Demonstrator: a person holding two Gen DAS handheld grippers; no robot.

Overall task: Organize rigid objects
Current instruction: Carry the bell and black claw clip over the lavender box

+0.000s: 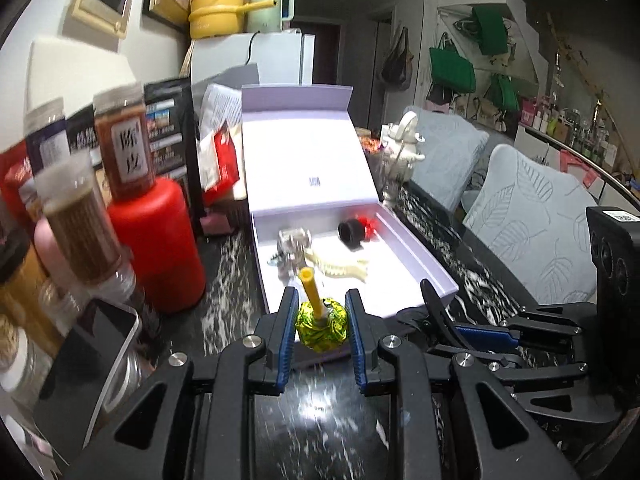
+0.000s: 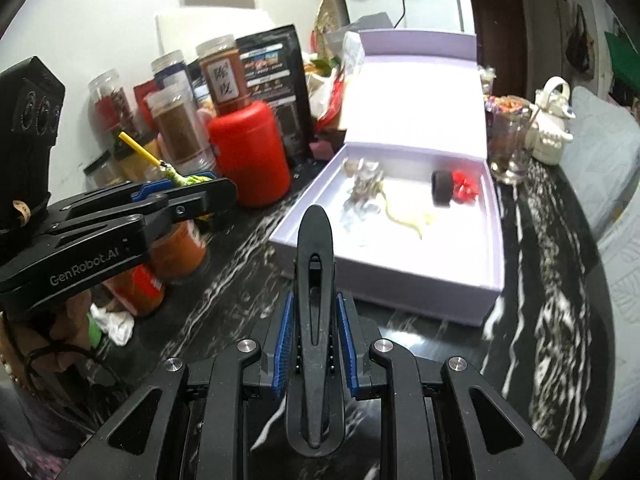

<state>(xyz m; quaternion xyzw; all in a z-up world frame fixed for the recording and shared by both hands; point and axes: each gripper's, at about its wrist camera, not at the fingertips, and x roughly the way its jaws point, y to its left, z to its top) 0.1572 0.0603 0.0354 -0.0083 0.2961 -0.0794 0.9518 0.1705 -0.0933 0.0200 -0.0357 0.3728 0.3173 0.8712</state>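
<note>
My left gripper [image 1: 320, 316] is shut on a lollipop [image 1: 321, 325] with a green-yellow wrapper and a yellow stick, held just in front of the open lilac box [image 1: 436, 272]. The same lollipop [image 2: 188, 179] shows in the right wrist view, left of the box [image 2: 400, 292]. My right gripper [image 2: 314, 320] is shut on a black hair clip [image 2: 315, 280] that stands upright between the pads, short of the box's near wall. Inside the box lie a metal trinket [image 2: 362, 184], a cream claw clip [image 2: 404, 218], a black ring-shaped thing [image 2: 441, 187] and a red bow [image 2: 464, 188].
A red canister [image 2: 250, 152], spice jars [image 2: 180, 132] and a black pouch [image 2: 276, 76] crowd the left of the black marble counter [image 2: 540, 280]. A glass [image 2: 506, 148] and a white teapot [image 2: 550, 128] stand right of the box. A phone [image 1: 96, 364] leans at left.
</note>
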